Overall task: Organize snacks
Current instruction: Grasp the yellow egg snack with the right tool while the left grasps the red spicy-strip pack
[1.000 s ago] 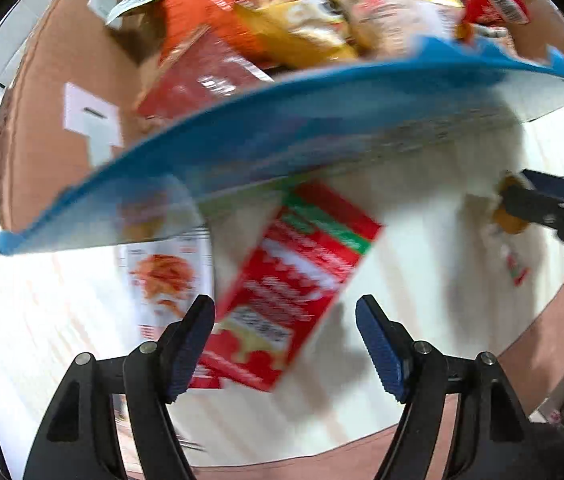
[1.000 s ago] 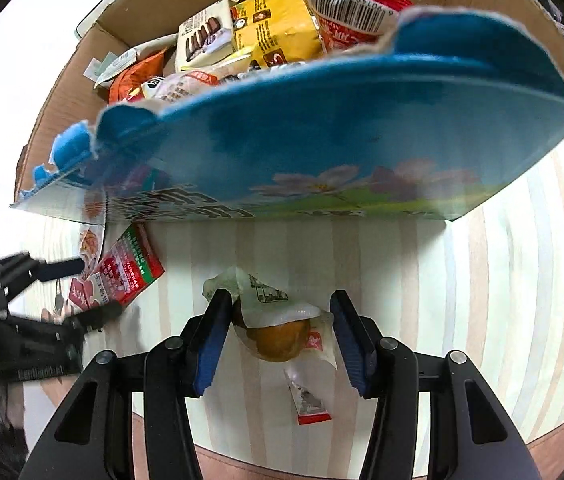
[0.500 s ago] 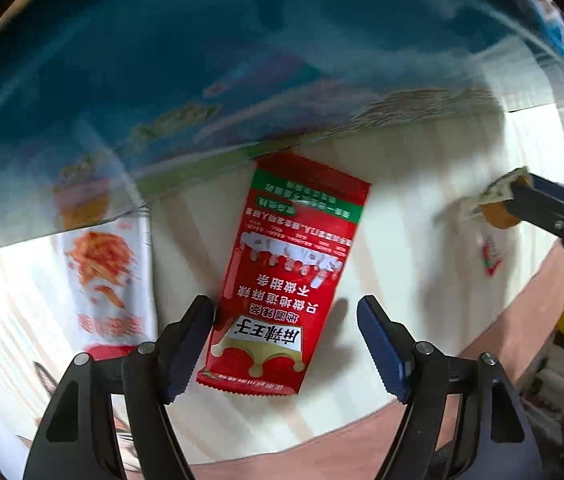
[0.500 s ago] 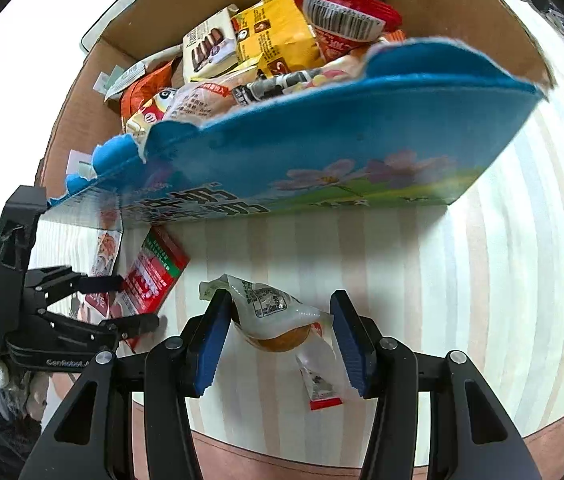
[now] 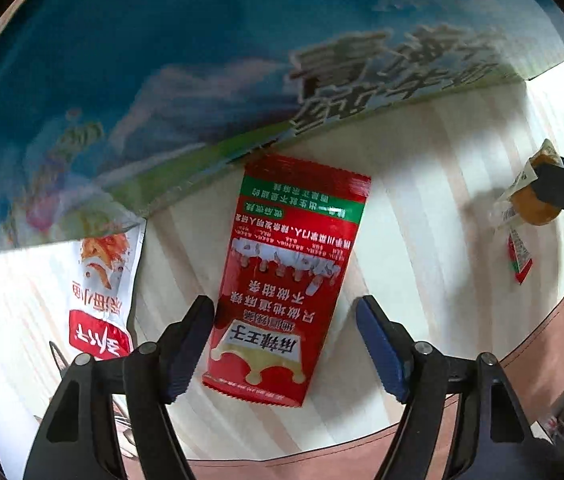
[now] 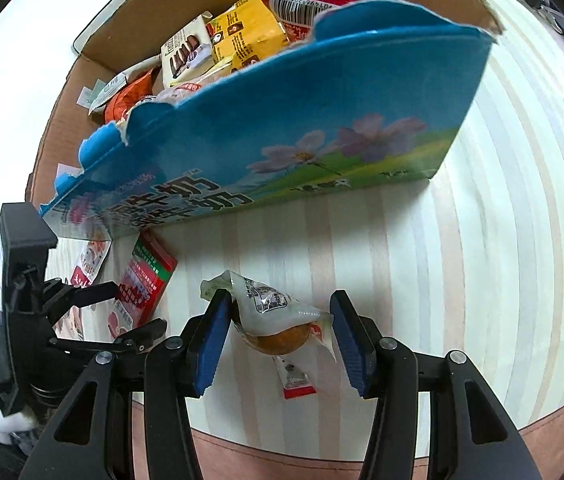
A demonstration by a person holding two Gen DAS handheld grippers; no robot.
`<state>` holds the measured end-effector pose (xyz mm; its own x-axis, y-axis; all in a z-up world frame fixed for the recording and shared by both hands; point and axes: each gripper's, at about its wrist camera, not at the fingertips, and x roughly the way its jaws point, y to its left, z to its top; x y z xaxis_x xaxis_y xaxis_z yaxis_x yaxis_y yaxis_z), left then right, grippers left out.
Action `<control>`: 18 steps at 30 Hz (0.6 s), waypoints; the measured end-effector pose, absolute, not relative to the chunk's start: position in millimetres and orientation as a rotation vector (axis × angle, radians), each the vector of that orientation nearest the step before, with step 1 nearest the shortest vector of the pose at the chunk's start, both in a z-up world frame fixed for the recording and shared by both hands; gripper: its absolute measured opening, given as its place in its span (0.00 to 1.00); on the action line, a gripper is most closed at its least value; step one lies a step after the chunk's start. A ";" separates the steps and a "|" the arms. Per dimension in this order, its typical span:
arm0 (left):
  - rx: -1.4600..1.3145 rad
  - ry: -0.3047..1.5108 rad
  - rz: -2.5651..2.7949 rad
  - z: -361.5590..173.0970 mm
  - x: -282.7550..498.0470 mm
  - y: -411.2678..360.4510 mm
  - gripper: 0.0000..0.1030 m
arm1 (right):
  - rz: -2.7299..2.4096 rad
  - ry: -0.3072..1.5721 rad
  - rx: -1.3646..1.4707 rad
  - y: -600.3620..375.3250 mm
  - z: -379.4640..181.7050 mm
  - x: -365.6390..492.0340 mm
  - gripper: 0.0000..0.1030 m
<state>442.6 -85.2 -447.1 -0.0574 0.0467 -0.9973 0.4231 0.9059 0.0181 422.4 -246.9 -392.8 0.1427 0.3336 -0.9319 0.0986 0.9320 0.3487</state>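
Note:
A red snack packet (image 5: 285, 280) lies flat on the striped table, its near end between the open fingers of my left gripper (image 5: 283, 346); it also shows in the right wrist view (image 6: 144, 280). My right gripper (image 6: 278, 336) is shut on a clear-wrapped orange snack (image 6: 278, 320), lifted off the table; it shows in the left wrist view (image 5: 531, 204). The blue cardboard box (image 6: 282, 128) full of snack packs stands just behind both.
A white packet (image 5: 102, 292) lies left of the red one, partly under the box edge. A small red sachet (image 6: 295, 380) lies on the table under the right gripper. The table's brown front edge (image 6: 321, 456) is close below.
My left gripper dropped low and moved in over the red packet, which now lies between its fingers. My right gripper lifted the wrapped orange snack off the table.

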 end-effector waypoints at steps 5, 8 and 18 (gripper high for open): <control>0.322 1.626 -0.277 -429.6 376.2 -78.9 0.50 | 0.173 1.426 0.369 -245.4 -393.4 414.6 0.52; 0.270 1.640 -0.238 -431.9 358.8 -73.0 0.50 | 0.177 1.433 0.378 -245.7 -395.5 408.5 0.52; 0.120 1.657 -0.145 -447.5 281.3 -56.5 0.47 | 0.214 1.448 0.366 -244.4 -395.8 371.1 0.52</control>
<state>281.3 -56.5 -447.5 -0.0910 -0.0084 -0.9958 0.1649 0.9860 -0.0234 371.1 -244.4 -395.8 0.1169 0.3600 -0.9256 0.0763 0.9260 0.3698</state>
